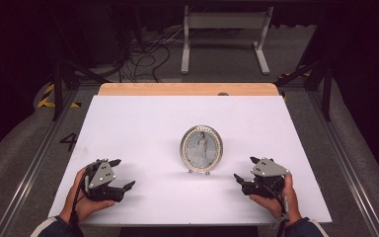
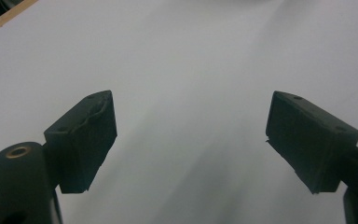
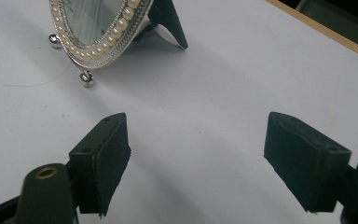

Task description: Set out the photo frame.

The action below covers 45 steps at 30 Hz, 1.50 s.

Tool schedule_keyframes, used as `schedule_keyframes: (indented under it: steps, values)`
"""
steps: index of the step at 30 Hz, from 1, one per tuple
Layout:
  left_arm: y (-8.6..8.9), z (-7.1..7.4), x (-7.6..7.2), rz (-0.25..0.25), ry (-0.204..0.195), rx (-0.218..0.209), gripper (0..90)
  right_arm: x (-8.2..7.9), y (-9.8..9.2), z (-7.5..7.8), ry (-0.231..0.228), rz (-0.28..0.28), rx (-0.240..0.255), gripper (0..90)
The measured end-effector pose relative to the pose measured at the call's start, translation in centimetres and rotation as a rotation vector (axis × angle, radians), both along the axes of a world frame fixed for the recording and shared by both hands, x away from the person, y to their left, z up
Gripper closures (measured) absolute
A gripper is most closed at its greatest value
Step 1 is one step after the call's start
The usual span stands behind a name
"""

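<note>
An oval picture frame stood upright on the white table, propped on its small ball feet and a dark rear easel leg, between the two hand-held grippers and a little ahead of both. Any approach from here carried an obvious risk, to judge by the scene: the frame rested on a narrow footing, and a jaw that nudged its pearl-trimmed rim from one side alone could tip it onto its face or back, or skate it across the smooth white surface; a pinch on the beaded edge might also slip, the rim being rounded and polished. The right gripper lay nearer, with the frame just ahead and to the left of its jaws in the right gripper view, close but apart, its nearest silver foot short of the left pad. Its jaws stood spread wide and gripped nothing, only bare table between them. The left gripper was likewise released, jaws wide apart over the table, holding and touching nothing, with the frame off to its right side and well clear. Both hands rested low near the table's near edge.
</note>
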<state>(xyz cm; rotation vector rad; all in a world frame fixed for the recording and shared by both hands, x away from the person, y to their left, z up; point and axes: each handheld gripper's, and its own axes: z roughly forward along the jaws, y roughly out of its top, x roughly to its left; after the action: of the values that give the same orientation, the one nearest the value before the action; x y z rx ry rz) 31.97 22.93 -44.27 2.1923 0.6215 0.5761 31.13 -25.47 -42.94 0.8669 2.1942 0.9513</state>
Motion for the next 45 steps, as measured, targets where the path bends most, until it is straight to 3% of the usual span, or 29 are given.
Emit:
schedule_keyframes:
  steps: [24, 31, 34, 45]
  values:
    - [3.5, -1.0, -0.6, 0.077, 0.025, -0.043, 10.6, -1.2, -3.5, -0.7, -0.005, -0.086, 0.013, 19.5]
    - [4.6, -1.2, -0.9, 0.110, 0.031, -0.083, 8.5, -1.6, -4.8, -0.9, -0.003, -0.117, 0.031, 19.0]
    - [4.8, -1.3, -0.9, 0.112, 0.037, -0.099, 7.7, -1.7, -5.3, -1.0, -0.004, -0.129, 0.034, 18.9]
    - [4.3, -1.5, -0.8, 0.116, 0.043, -0.080, 7.1, -1.6, -5.0, -1.4, -0.004, -0.120, 0.030, 17.7]
